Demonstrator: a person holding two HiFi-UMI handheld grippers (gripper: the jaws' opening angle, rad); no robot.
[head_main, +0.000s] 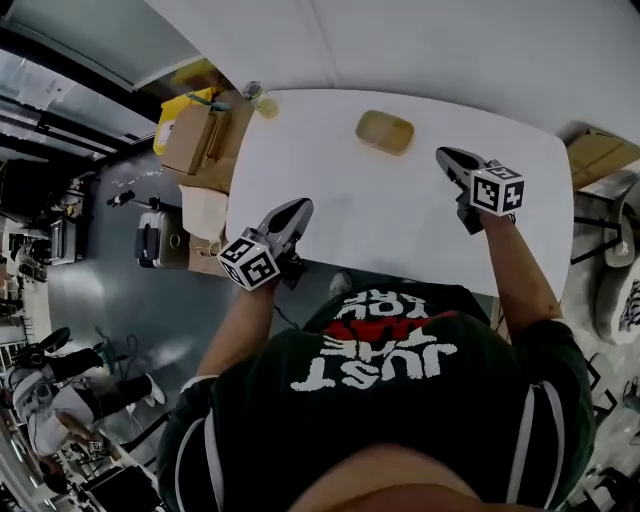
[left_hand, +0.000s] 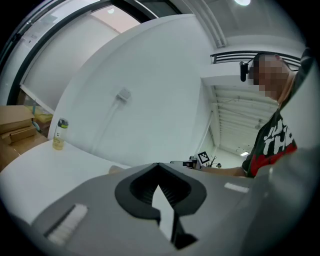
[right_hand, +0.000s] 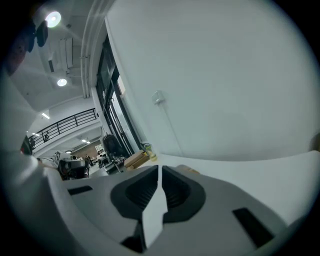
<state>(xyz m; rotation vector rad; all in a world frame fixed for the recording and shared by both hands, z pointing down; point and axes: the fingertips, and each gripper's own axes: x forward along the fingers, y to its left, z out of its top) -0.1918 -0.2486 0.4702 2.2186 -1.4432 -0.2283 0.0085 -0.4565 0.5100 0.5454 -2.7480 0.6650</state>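
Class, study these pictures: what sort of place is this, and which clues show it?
Probably a workshop or lab hall: a white table stands beside stacked cardboard boxes, a hard case sits on the grey floor, and a railed upper gallery overlooks the space.

White table (head_main: 400, 230), mustard-yellow dish (head_main: 385, 131), grey left gripper (head_main: 299, 208) and right gripper (head_main: 446, 156), black-and-white marker cubes (head_main: 248, 262)

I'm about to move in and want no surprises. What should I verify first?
1. Left gripper empty: ok, jaws together on nothing.
2. Right gripper empty: ok, jaws together on nothing.
3. Jaws parted for a grasp: not ok, both shut.
4. Tan dish free: ok, alone on the table, apart from both grippers.
5. Bottle upright: ok, standing at a table corner.
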